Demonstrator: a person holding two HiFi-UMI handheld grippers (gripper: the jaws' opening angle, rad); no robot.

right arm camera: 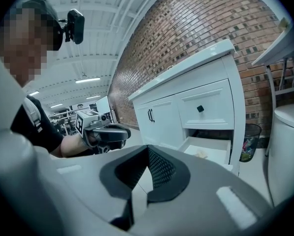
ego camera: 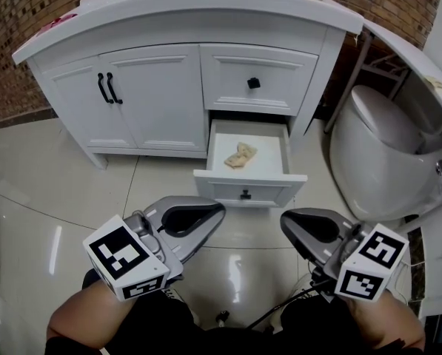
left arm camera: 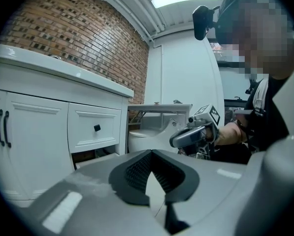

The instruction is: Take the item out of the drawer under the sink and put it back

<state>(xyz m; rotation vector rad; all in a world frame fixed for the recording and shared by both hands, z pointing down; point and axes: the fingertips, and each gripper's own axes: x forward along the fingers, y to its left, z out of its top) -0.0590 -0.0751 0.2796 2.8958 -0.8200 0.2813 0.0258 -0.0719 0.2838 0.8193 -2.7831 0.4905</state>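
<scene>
Found the item [ego camera: 240,156] lying loose in the open drawer [ego camera: 244,189] — ahead of both claws and between them, long axis slanting from near-left to far-right in the head view. Held left gripper [ego camera: 213,211] and right gripper [ego camera: 289,219] clenched on nothing, well short of the drawer front; judged the left marginally nearer. Caught the item in the right gripper view — missed it from the left gripper view.

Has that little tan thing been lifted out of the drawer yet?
No, the tan thing lies on the white bottom of the lower drawer, which stands pulled open.
</scene>
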